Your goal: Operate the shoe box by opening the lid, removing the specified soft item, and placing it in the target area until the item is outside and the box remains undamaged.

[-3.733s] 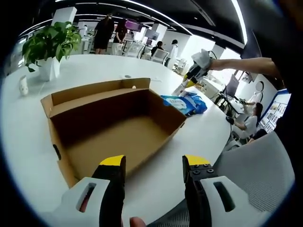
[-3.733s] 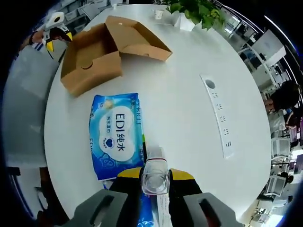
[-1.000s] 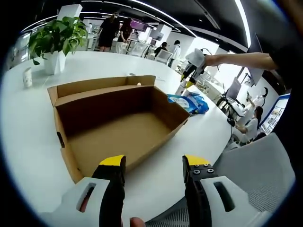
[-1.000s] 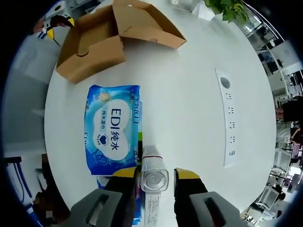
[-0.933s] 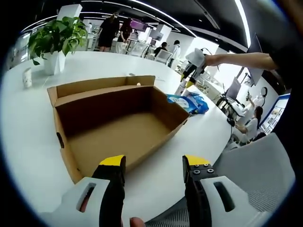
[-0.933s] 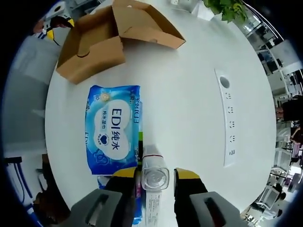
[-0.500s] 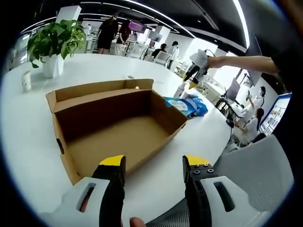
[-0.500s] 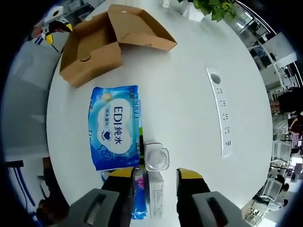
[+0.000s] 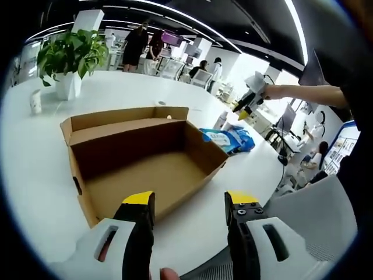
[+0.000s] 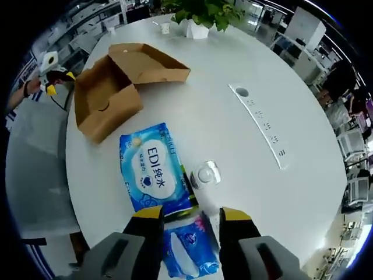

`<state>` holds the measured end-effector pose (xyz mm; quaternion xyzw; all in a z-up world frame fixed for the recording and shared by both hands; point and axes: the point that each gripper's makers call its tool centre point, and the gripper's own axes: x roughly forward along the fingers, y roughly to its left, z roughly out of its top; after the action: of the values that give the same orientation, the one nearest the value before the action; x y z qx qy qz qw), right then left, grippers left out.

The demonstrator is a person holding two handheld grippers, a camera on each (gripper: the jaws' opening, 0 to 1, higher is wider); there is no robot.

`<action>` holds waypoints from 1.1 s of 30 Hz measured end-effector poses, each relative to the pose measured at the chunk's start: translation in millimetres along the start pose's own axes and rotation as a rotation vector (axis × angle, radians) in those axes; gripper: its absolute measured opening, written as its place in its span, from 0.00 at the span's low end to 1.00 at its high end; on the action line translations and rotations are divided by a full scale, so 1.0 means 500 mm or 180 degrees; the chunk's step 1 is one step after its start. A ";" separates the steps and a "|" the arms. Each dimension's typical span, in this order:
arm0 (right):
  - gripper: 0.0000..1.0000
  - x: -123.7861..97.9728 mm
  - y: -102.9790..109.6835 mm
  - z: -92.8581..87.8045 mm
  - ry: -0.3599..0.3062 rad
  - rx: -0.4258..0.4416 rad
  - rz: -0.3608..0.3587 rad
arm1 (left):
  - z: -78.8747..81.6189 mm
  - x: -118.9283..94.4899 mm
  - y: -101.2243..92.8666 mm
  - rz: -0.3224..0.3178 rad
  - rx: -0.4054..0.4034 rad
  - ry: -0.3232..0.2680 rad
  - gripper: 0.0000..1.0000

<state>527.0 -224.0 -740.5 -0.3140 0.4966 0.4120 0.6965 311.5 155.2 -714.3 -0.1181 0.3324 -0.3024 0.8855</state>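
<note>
My left hand-held gripper point(image 9: 189, 204) hangs near the box point(image 9: 140, 160), jaws apart and gripping nothing, and through it I look into a lidless-looking carton: the flap is folded back on the far side and the brown floor inside is bare. My right hand-held gripper point(image 10: 191, 217) is raised above the tabletop point(image 10: 233, 151), jaws likewise apart and empty. Just beyond its tips lies the blue wipes pack point(image 10: 154, 172), flat on the tabletop, with a small bottle point(image 10: 205, 174) touching or just beside its right edge and a second, smaller blue pack point(image 10: 189, 245) lying between my jaws, nearer to me. The box point(image 10: 116, 87) sits farther off to the left in the right gripper view, well apart from the packs, walls straight and untorn as far as I can see. I judge the work nearly or wholly done: lid open, soft item out and set down, box whole. What may remain is only to draw both hands away, unless the target area lies elsewhere, which I cannot tell.
</note>
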 end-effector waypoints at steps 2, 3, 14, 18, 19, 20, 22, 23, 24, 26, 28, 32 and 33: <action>0.35 -0.004 0.005 -0.006 -0.0055 0.0094 -0.0005 | 0.003 -0.002 0.001 0.0027 0.0010 -0.0014 0.49; 0.35 -0.007 0.008 -0.005 -0.0155 0.0236 -0.0035 | 0.005 -0.003 0.001 0.0032 0.0012 -0.0018 0.49; 0.36 -0.037 0.038 0.014 -0.1012 0.1264 -0.0044 | 0.023 -0.013 -0.003 0.0058 -0.0019 -0.0101 0.49; 0.36 -0.042 0.025 0.021 -0.1290 0.1504 -0.0081 | 0.031 -0.016 -0.004 0.0071 -0.0030 -0.0125 0.49; 0.36 -0.044 0.030 0.028 -0.1409 0.1603 -0.0048 | 0.034 -0.016 -0.005 0.0071 -0.0037 -0.0135 0.49; 0.36 -0.044 0.030 0.032 -0.1485 0.1659 -0.0025 | 0.037 -0.016 -0.006 0.0069 -0.0039 -0.0146 0.49; 0.36 -0.042 0.032 0.033 -0.1595 0.1756 -0.0038 | 0.043 -0.015 -0.009 0.0065 -0.0038 -0.0162 0.49; 0.36 -0.043 0.034 0.034 -0.1669 0.1836 -0.0043 | 0.047 -0.014 -0.011 0.0063 -0.0031 -0.0170 0.49; 0.36 -0.044 0.042 0.037 -0.1713 0.1867 -0.0019 | 0.049 -0.013 -0.012 0.0063 -0.0029 -0.0173 0.49; 0.36 -0.044 0.047 0.040 -0.1830 0.2006 0.0032 | 0.057 -0.014 -0.015 0.0064 -0.0022 -0.0193 0.49; 0.37 -0.046 0.060 0.037 -0.1868 0.2046 0.0043 | 0.063 -0.015 -0.019 0.0068 -0.0012 -0.0215 0.49; 0.37 -0.049 0.080 0.038 -0.1991 0.2187 0.0081 | 0.071 -0.017 -0.025 0.0081 -0.0024 -0.0255 0.49; 0.37 -0.049 0.086 0.040 -0.2015 0.2205 0.0102 | 0.071 -0.017 -0.026 0.0084 -0.0026 -0.0260 0.50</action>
<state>493.4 -193.6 -712.5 0.0857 0.3727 0.3082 0.8711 324.0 150.2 -677.8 -0.1296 0.2987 -0.2843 0.9017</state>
